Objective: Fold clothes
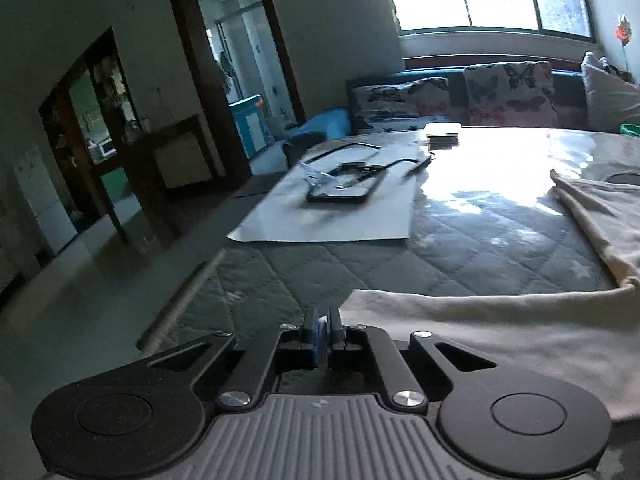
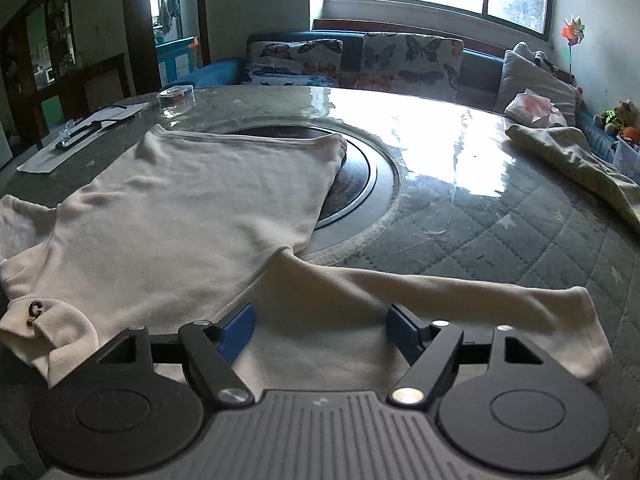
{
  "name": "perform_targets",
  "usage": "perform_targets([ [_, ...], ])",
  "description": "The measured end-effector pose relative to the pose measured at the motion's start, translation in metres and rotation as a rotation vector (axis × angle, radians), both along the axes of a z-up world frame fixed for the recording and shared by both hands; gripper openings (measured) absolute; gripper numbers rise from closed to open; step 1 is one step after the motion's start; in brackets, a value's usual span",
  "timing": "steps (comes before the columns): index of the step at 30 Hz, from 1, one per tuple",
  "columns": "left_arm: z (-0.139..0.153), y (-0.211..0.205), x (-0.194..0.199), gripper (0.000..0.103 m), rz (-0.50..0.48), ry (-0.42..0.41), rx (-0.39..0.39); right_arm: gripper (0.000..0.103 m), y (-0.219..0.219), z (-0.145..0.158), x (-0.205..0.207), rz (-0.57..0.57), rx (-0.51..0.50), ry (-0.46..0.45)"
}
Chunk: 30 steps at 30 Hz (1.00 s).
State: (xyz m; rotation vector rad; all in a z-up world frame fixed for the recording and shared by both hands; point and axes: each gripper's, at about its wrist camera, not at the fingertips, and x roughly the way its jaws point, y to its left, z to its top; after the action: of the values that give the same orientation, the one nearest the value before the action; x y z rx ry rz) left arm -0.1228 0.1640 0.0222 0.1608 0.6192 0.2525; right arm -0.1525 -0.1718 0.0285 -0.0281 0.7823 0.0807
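- Round table (image 2: 500,216) under a quilted grey cover and glossy clear sheet, filling most of both views.
- Cream long-sleeved shirt (image 2: 180,216) spread flat on the table, body toward 10 o'clock in the right wrist view, one sleeve (image 2: 460,296) stretched toward 3 o'clock, partly covering the dark round inset (image 2: 360,176) at centre.
- Second pale garment (image 2: 576,160) bunched at 2 o'clock near the table's edge.
- White paper sheet (image 1: 332,216) with a black phone (image 1: 340,194) at 12 o'clock in the left wrist view.
- Right gripper (image 2: 320,332) spread wide, hovering over the shirt near the sleeve's root, gripping nothing.
- Left gripper (image 1: 322,320) fully closed at the shirt's edge; cloth between its pads cannot be told.
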Motion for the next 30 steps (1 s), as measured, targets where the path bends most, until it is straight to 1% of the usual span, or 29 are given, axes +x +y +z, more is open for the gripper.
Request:
perform_targets([
  [2, 0.002, 0.006, 0.001, 0.004, -0.004, -0.001, -0.034, 0.076, 0.000, 0.000, 0.000, 0.000, -0.001, 0.001],
  [4, 0.004, 0.007, 0.002, 0.005, 0.003, -0.008, -0.022, 0.077, 0.000, 0.000, 0.000, 0.000, -0.001, 0.001],
  [5, 0.004, 0.008, 0.003, 0.007, 0.009, -0.002, -0.015, 0.077, 0.000, -0.001, 0.000, -0.001, 0.000, 0.002],
  [8, 0.002, 0.011, 0.008, 0.009, 0.028, 0.021, 0.005, 0.077, 0.000, -0.001, 0.001, 0.001, 0.000, 0.004],
  [11, 0.004, 0.012, 0.008, 0.024, 0.040, 0.015, 0.007, 0.079, 0.000, 0.000, 0.001, 0.004, 0.001, 0.007],
  [14, 0.009, 0.004, 0.008, 0.025, -0.020, 0.001, -0.010, 0.080, 0.001, -0.001, 0.001, 0.007, -0.002, 0.007],
  [15, 0.009, -0.002, 0.010, 0.030, -0.054, 0.008, -0.009, 0.080, 0.001, -0.001, 0.001, 0.008, -0.002, 0.007],
  [16, 0.007, -0.007, 0.013, 0.033, -0.080, 0.019, 0.001, 0.081, 0.001, -0.001, 0.002, 0.007, -0.001, 0.007],
  [17, 0.003, -0.011, 0.018, 0.039, -0.094, 0.029, 0.005, 0.081, 0.001, -0.001, 0.002, 0.006, 0.000, 0.008],
  [18, -0.001, -0.013, 0.023, 0.042, -0.106, 0.040, 0.004, 0.082, 0.001, -0.001, 0.002, 0.006, 0.000, 0.008],
  [19, -0.005, -0.015, 0.028, 0.042, -0.118, 0.051, 0.003, 0.082, 0.001, -0.001, 0.002, 0.006, -0.001, 0.008],
  [20, -0.008, -0.016, 0.033, 0.042, -0.120, 0.062, -0.001, 0.082, 0.001, -0.001, 0.002, 0.006, -0.002, 0.008],
  [21, -0.012, -0.016, 0.037, 0.033, -0.123, 0.073, -0.006, 0.082, 0.001, -0.001, 0.002, 0.005, -0.001, 0.008],
  [22, -0.015, -0.017, 0.040, 0.021, -0.123, 0.078, 0.004, 0.082, 0.001, -0.001, 0.002, 0.005, -0.001, 0.008],
  [23, -0.018, -0.018, 0.043, 0.006, -0.120, 0.081, 0.023, 0.082, 0.001, -0.001, 0.001, 0.006, -0.002, 0.009],
  [25, -0.023, -0.020, 0.047, 0.003, -0.116, 0.072, 0.077, 0.083, 0.000, -0.001, 0.001, 0.009, -0.005, 0.011],
  [30, -0.029, -0.021, 0.060, 0.001, -0.119, 0.062, 0.163, 0.085, 0.000, -0.001, 0.002, 0.009, -0.009, 0.016],
])
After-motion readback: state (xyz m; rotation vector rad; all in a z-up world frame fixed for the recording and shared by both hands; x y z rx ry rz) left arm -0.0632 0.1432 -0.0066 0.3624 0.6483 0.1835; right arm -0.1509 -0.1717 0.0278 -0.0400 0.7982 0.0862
